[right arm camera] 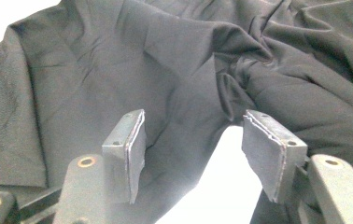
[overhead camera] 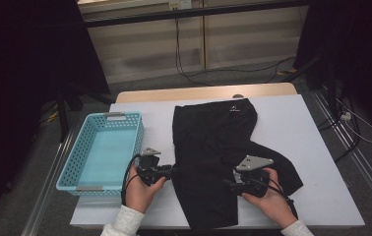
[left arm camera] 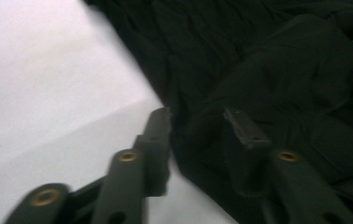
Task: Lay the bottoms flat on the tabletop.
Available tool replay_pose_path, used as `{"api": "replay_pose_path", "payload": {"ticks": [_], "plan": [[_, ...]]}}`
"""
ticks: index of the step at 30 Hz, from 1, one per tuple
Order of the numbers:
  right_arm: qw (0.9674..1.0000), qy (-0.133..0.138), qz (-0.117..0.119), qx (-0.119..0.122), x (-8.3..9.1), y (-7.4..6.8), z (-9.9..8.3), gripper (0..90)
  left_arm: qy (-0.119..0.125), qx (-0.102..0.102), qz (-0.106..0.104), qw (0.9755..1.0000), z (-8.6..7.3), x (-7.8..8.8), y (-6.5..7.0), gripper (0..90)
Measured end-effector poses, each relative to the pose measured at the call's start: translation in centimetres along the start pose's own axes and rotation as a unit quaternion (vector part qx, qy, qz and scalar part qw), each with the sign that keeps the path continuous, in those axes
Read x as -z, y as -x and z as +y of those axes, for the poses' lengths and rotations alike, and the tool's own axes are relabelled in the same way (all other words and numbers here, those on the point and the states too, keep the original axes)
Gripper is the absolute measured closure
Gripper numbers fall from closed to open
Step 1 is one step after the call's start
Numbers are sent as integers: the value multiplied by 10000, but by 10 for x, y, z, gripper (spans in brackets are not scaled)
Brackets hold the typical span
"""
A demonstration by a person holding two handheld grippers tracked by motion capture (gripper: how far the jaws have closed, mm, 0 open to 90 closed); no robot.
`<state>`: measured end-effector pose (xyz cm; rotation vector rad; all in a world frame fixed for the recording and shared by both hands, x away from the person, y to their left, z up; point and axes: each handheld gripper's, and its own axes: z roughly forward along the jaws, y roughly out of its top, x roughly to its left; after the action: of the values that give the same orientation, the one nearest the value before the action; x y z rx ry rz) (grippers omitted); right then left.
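While black shorts (overhead camera: 213, 147) lie spread, white tabletop (overhead camera: 312, 147) (grey floor around) shows.

Grey floor (overhead camera: 253, 73), perhaps pale wall panels (overhead camera: 144, 46)

The table (overhead camera: 317, 147) was covered with a white sheet; a black garment (overhead camera: 213, 147) and a turquoise basket (overhead camera: 76, 167) were laid on it.
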<state>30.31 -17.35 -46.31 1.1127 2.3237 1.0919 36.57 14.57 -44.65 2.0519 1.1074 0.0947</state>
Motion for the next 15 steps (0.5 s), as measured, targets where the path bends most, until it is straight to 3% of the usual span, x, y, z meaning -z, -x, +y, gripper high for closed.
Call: {"api": "replay_pose_path", "payload": {"ticks": [6, 11, 15], "plan": [[10000, -9, -56, -39, -6, 4, 3, 469, 63, -164, -88, 9998, 1, 1, 5, 449], [9999, -96, 33, 31, -12, 3, 5, 534, 1, -214, -233, 9995, -3, -1, 11, 416], [9999, -112, 108, 19, -14, 4, 6, 668, -26, -208, -136, 9997, -8, 1, 11, 397]]}}
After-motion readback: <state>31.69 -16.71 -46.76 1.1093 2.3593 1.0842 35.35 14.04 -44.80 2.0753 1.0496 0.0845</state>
